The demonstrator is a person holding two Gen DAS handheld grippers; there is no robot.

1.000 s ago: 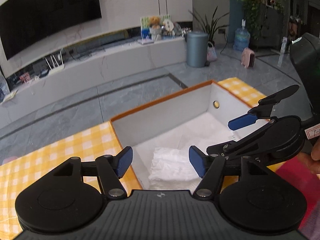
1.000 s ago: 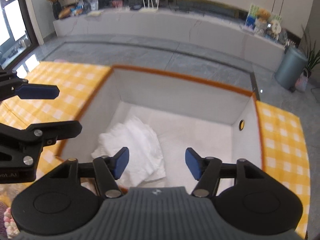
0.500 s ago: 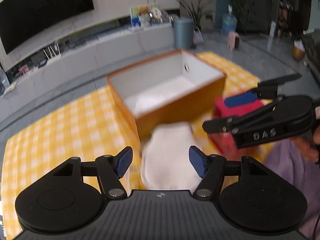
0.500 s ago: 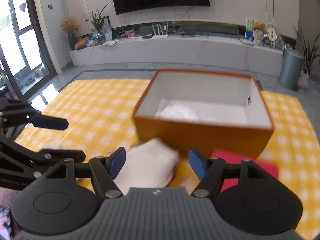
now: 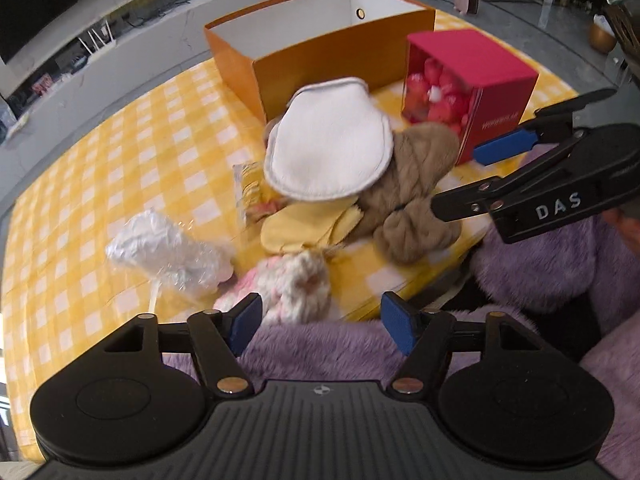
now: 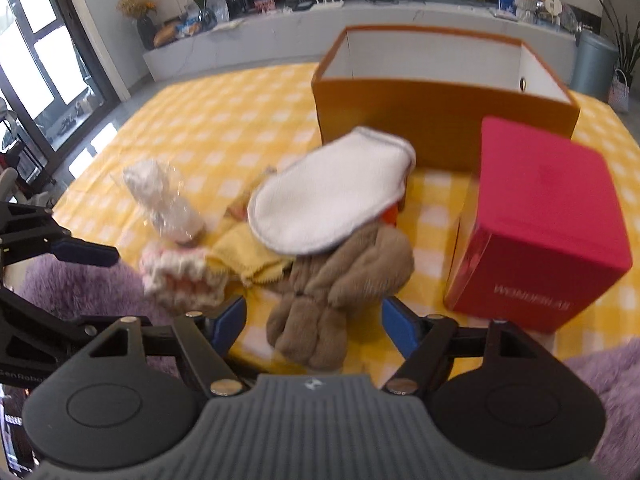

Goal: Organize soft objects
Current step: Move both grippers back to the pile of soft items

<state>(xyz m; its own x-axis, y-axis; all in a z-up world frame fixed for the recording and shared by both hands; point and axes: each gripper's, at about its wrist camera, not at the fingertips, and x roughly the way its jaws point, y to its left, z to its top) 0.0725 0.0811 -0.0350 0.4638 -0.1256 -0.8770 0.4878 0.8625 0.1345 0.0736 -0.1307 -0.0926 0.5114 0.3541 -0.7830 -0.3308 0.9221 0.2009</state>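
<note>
Both grippers have pulled back from the orange box (image 6: 440, 128) to the pile at the table's near edge; the left gripper (image 5: 320, 322) and right gripper (image 6: 314, 320) are opening, nothing between them, likely for another pick. The white mitt (image 6: 332, 196) tops the pile on yellow checked cloth (image 5: 120, 160), in a living room.

A yellow-and-white checked cloth (image 6: 240, 120) carries an orange box (image 6: 440, 120), a red box (image 6: 540, 220), a white mitt (image 6: 328, 196) and brown knitwear (image 6: 340, 280).
</note>
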